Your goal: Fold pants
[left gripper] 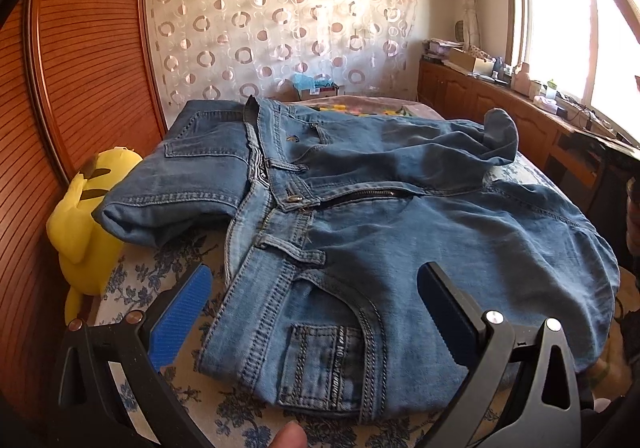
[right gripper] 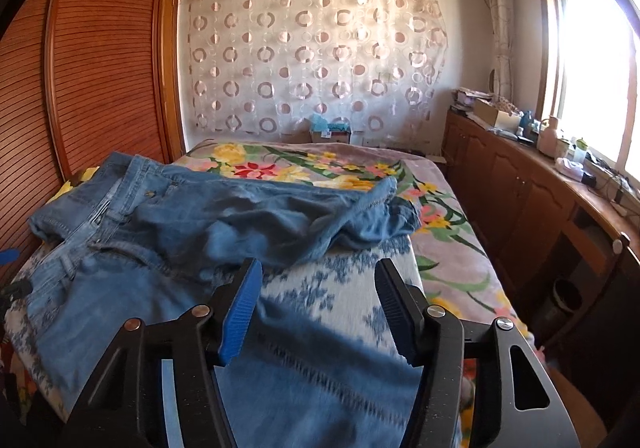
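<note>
Blue jeans [left gripper: 380,232] lie spread on the bed, waistband to the left, zipper open, legs running right with one leg end bunched up at the far right. My left gripper [left gripper: 316,280] is open, its jaws wide apart just above the near front pocket and waistband. In the right wrist view the jeans [right gripper: 224,224] lie across the bed and a leg runs under my right gripper [right gripper: 318,276], which is open just above the fabric and the blue-and-white cloth [right gripper: 340,280]. A second folded pair of jeans [left gripper: 192,172] lies at the far left.
A yellow plush toy [left gripper: 86,220] sits against the wooden wardrobe [left gripper: 92,48] on the left. A floral blanket [right gripper: 320,168] covers the far bed. A wooden cabinet [right gripper: 520,200] with clutter runs along the window on the right. A fingertip [left gripper: 290,436] shows at the bottom.
</note>
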A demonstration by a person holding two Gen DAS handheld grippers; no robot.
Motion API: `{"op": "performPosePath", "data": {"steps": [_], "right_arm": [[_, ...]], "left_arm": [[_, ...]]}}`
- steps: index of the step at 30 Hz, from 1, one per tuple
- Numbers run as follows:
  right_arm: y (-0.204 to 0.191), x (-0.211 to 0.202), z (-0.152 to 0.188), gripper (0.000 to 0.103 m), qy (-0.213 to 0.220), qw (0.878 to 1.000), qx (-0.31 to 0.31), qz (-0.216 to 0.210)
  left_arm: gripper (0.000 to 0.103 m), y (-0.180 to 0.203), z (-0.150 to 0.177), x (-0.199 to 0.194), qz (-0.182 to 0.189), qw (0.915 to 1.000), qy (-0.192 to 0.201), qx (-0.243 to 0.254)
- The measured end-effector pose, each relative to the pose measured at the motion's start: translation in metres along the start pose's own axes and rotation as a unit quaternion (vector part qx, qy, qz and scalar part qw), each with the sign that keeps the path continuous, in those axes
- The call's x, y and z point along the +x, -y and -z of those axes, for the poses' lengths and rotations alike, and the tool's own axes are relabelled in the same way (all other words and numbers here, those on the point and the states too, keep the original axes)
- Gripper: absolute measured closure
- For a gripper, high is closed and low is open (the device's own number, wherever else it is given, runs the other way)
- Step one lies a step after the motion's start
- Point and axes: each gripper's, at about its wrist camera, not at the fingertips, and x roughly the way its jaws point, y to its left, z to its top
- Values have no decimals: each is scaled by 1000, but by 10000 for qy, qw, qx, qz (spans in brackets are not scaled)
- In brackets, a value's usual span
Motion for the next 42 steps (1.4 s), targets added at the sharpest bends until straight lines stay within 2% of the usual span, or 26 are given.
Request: {"op": "performPosePath", "data": {"steps": [7, 11, 15, 16, 17, 18, 20, 24, 26, 28, 31, 33, 35, 36, 42], "right_arm": [[17, 62, -34, 51, -355, 9993, 151, -14], [27, 106, -46, 57, -720, 9964, 401, 185], [39, 134, -44, 61, -1083, 9906, 678, 485], [43, 138, -40, 67, -1185, 9888, 760, 486], [45, 142, -39, 84, -1317, 9868, 854, 406], [45, 140, -36, 94, -1367, 9859, 912, 321], [46, 122, -30, 100, -1264, 9873, 943, 198], [51, 55, -18, 100, -834, 9920, 939, 142], [53, 11, -1, 100, -689, 9924, 1004, 181], [60, -21, 26, 99, -812, 9898, 1127, 330], [55, -51, 58, 88, -1096, 9873, 1122, 246], [52, -74, 75, 87, -1078, 9882, 1037, 330], [49, -96, 84, 73, -1060, 9891, 944, 393], [49, -109, 87, 70, -1074, 9890, 922, 418], [57, -171, 119, 60, -1015, 9908, 846, 279]], "left_arm": [[0, -8, -9, 11, 51, 10000, -15, 4], [0, -12, -10, 12, 71, 10000, -38, -40], [0, -15, -6, 14, 75, 9999, -88, -94], [0, -16, -5, 14, 86, 9998, -109, -107], [0, -17, -3, 15, 90, 9998, -123, -112], [0, -17, -2, 15, 83, 9998, -142, -114], [0, -18, -1, 16, 85, 9998, -150, -138], [0, -19, 2, 14, 96, 9997, -139, -174], [0, -19, 3, 12, 101, 9997, -119, -183], [0, -19, 4, 11, 113, 9997, -114, -190], [0, -19, 5, 11, 105, 9997, -110, -191], [0, -20, 6, 11, 80, 9997, -113, -183], [0, -21, 6, 12, 75, 9997, -126, -186], [0, -22, 7, 12, 74, 9997, -137, -172], [3, -30, 16, 16, 75, 9994, -287, -191]]}}
